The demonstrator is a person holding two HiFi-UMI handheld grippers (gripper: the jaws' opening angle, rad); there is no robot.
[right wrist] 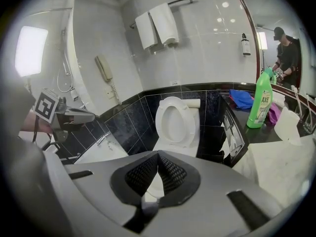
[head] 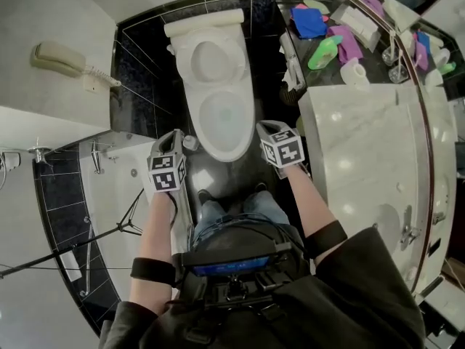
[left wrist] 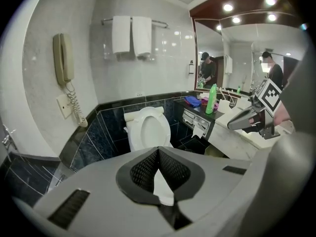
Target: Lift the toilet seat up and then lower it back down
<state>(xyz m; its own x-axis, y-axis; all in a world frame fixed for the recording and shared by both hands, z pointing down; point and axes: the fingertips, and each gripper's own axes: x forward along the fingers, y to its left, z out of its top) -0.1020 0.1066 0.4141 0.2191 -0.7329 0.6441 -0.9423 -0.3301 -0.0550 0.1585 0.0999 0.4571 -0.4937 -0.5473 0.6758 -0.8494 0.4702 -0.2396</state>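
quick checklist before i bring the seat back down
1. Toilet seat raised, leaning back: ok
2. Left gripper empty, jaws shut: ok
3. Right gripper empty, jaws shut: ok
4. A gripper touching the seat: not ok, both are short of it
5. Bowl rim free of objects: ok
6. Seat hinge moves freely: cannot tell

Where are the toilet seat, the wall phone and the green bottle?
toilet seat (right wrist: 174, 101), right gripper view, top of ring
wall phone (left wrist: 61, 58), left gripper view, handset
green bottle (right wrist: 260, 102), right gripper view, label
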